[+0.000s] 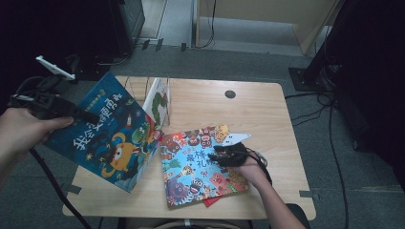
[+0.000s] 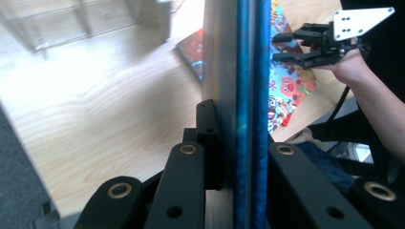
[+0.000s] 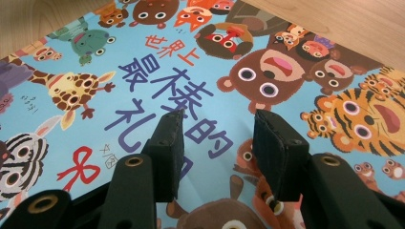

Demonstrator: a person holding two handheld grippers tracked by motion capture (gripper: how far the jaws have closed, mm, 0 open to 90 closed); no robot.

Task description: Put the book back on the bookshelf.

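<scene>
From above, my left gripper (image 1: pixel 88 116) clenched the dark blue book (image 1: pixel 112 136) at left of frame, lifted. Its own view showed the book edge pinched. My right gripper (image 3: pixel 217 138) hovered unclenched over the animal book (image 3: pixel 143 71); next, slot the blue one into the rack (image 1: pixel 148 88).

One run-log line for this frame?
left gripper: shut on dark blue book, lifted | right gripper: open over light blue book

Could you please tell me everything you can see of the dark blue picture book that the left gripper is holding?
The dark blue picture book is a thin hardcover with white Chinese lettering, stars and an orange cartoon monster on its cover. It is closed, lifted and tilted over the table's left side, cover facing the camera. The left gripper clamps its edge between both jaws; in the left gripper view it shows edge-on. Its lower right corner overlaps the light blue animal book in the high view.
</scene>
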